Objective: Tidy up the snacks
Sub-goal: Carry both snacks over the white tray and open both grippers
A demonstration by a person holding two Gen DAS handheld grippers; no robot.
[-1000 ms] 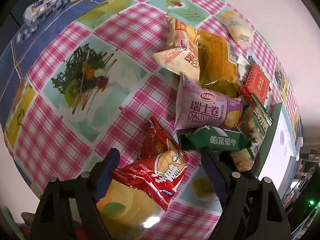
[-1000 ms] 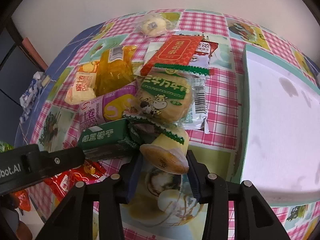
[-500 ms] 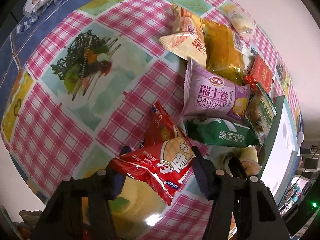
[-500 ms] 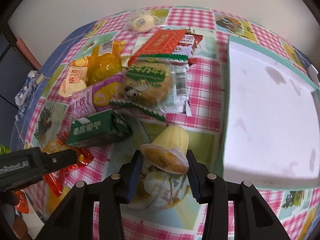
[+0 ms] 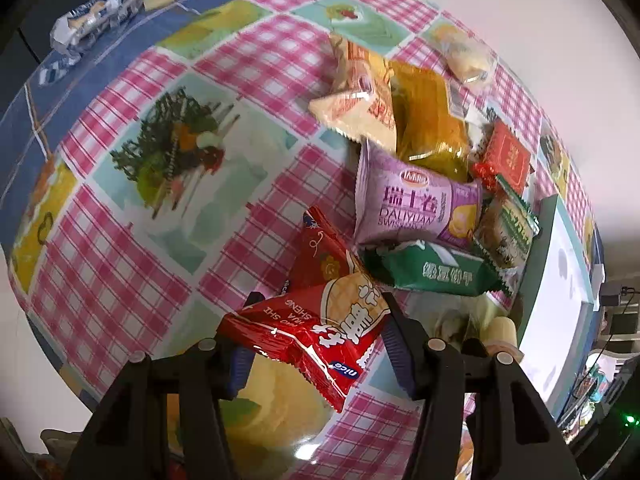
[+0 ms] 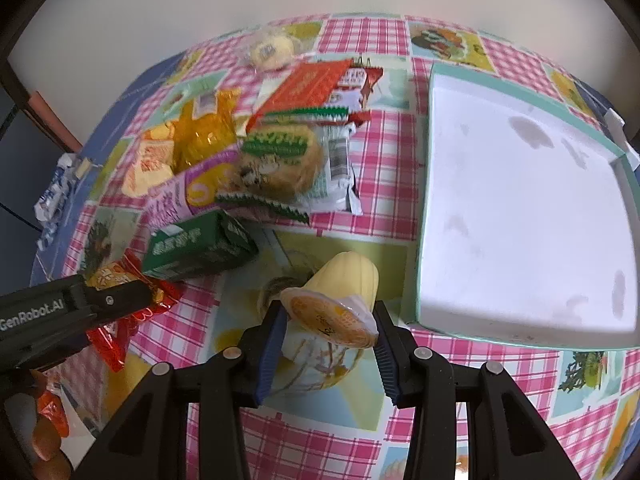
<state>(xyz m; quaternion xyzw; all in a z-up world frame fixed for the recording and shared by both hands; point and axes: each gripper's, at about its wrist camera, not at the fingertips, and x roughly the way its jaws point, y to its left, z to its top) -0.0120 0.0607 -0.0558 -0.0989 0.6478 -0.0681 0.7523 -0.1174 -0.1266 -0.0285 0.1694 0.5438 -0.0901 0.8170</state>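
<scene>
My left gripper (image 5: 316, 344) is shut on a red snack packet (image 5: 316, 332) and holds it above the checked tablecloth; it also shows in the right wrist view (image 6: 120, 300). My right gripper (image 6: 328, 344) is shut on a yellow jelly cup (image 6: 340, 300), held just left of the white tray (image 6: 520, 216) with a teal rim. A pile of snacks lies beyond: a green packet (image 5: 436, 272), a purple Swiss roll packet (image 5: 412, 208), a yellow packet (image 5: 432, 120) and a red-orange packet (image 6: 308, 84).
A blue-white wrapped pack (image 5: 96, 12) lies at the table's far left edge. A small round cake in clear wrap (image 6: 272, 50) sits at the back near the wall. A second red packet (image 5: 320, 256) lies under the held one.
My left gripper has closed on the red packet and lifted it. My right gripper has carried the jelly cup up and away from the pile, toward the tray.
</scene>
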